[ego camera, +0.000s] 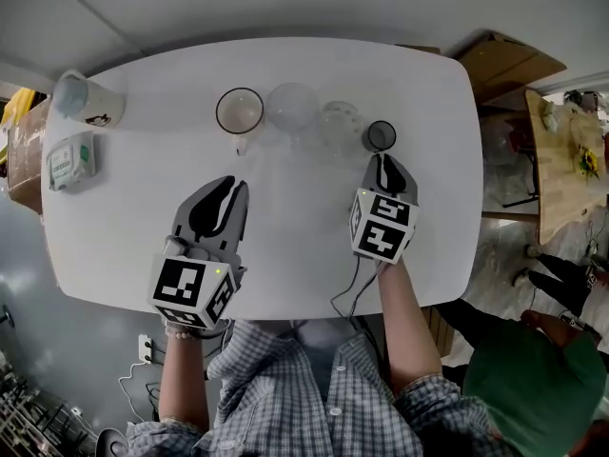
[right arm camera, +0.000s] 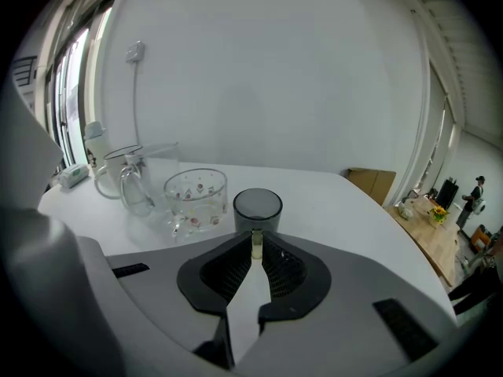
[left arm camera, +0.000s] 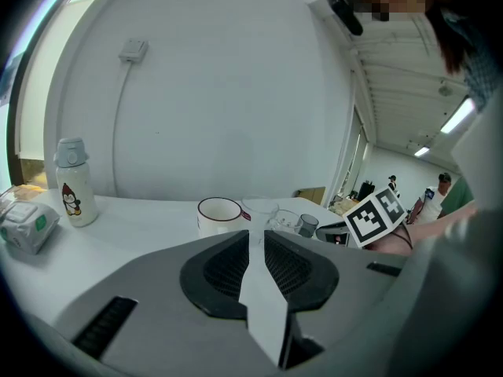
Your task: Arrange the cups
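While its jaws meet, the right tool (ego camera: 383, 159) sits near the dark cup (ego camera: 381, 135).

An open office-like workroom: white table (ego camera: 285, 227), cardboard box (ego camera: 504, 63), wooden side table (ego camera: 563, 174), strip ceiling lights (left arm camera: 460, 116), people (left arm camera: 445, 185) standing beyond.

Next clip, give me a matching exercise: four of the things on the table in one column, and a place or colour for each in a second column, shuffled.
Things:
1. white mug
2. small dark cup
3. penguin bottle
4. dotted glass mug

Places or colours:
A. clear, with small coloured spots
B. at the left end of the table, apart from the cups
C. right end of the cup row
D. left end of the cup row, with a dark rim

Pairs: 1-D, 2-C, 3-B, 4-A
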Motion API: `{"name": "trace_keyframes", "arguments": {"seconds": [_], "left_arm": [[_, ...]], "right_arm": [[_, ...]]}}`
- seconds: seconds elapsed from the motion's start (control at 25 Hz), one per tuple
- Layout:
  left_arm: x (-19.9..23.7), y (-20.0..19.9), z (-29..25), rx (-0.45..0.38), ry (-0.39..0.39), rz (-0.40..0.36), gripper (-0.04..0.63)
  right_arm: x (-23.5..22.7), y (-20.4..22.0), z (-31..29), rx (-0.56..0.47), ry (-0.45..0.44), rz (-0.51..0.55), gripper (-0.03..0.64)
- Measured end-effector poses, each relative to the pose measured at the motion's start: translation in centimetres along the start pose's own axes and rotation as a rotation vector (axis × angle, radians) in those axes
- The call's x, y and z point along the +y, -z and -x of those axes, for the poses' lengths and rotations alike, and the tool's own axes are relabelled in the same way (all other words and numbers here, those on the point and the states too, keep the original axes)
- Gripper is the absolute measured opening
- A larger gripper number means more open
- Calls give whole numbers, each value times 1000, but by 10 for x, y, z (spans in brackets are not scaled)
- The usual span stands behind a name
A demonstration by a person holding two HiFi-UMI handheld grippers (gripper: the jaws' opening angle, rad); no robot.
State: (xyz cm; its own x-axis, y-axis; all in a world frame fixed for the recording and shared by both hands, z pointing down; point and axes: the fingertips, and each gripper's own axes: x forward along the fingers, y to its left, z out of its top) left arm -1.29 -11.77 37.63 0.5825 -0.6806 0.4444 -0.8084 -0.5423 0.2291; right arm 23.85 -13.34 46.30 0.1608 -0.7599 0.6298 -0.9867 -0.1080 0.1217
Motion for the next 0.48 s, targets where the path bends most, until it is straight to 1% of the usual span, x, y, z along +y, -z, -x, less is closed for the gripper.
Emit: {"name": "trace_keyframes", "arguments": {"seconds": [0.24,0.4,0.48], "left_arm": [[3,-1,2,1,-7,0,67],[7,-3,5,-3,-9,-3,67],[10,-3,7,-6,-12,-1,67]], "right_arm": [[-1,-10,-12,-18,59,-54,52],[2,-13,-14,-25,70,-74,52],[4,-12,-15,-18,55,-87,53]]}}
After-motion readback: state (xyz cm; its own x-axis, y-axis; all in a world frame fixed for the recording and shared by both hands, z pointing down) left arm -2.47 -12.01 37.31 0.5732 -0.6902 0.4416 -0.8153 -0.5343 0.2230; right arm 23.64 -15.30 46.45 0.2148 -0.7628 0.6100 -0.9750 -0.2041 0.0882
